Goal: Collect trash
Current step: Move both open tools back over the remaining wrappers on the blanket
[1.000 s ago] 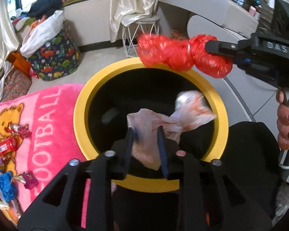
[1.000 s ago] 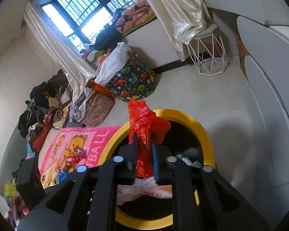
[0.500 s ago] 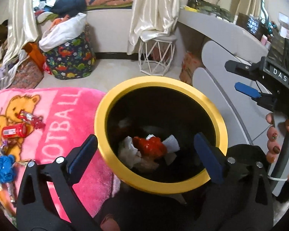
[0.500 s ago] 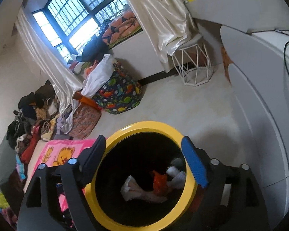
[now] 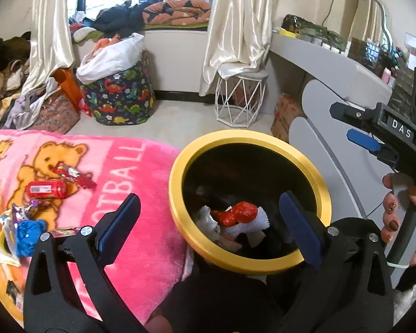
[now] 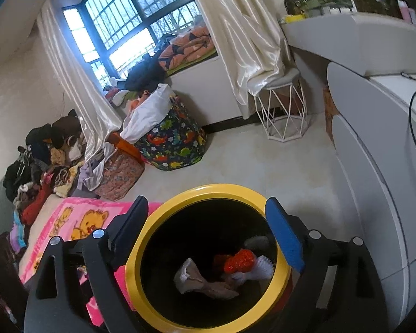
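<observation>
A black bin with a yellow rim stands beside the pink blanket. Inside lie a red plastic bag, white paper pieces and a pale crumpled bag. My left gripper is open and empty above the bin's near rim. My right gripper is open and empty above the bin; it also shows at the right of the left wrist view. On the blanket lie a red can, red wrappers and a blue bag among other wrappers.
A dinosaur-print laundry bag and a white wire stool stand on the floor behind the bin. A grey curved desk runs along the right. Piles of clothes lie at the left.
Both grippers opened and dropped the pale bag and the red bag into the bin. Both have since drawn back and up; the left view has swung left towards the blanket.
</observation>
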Motion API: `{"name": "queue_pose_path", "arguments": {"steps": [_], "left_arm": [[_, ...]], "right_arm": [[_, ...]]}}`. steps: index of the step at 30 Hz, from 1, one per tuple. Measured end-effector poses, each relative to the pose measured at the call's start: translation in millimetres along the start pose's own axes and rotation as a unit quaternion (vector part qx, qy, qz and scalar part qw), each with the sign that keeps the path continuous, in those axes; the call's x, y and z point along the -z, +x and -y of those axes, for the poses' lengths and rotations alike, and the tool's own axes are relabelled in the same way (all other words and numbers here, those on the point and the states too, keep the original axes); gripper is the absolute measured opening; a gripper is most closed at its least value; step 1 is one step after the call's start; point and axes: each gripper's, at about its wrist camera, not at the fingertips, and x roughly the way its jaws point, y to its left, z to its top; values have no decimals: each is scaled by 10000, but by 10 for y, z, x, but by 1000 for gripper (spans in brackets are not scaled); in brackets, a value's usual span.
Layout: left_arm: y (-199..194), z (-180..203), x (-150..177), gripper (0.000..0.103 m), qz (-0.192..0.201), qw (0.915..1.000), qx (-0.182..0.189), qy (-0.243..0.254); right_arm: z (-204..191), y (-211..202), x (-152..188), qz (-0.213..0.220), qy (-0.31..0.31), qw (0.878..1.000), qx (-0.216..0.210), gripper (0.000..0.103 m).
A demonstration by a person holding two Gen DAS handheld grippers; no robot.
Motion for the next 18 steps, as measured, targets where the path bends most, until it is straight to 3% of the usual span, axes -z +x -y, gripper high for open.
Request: {"name": "queue_pose_path", "arguments": {"steps": [18], "left_arm": [[-441,-411,66,92,478,9971,-325,-494]], "right_arm": [[-382,-77,52,28,-497,9985,-227,90]]}}
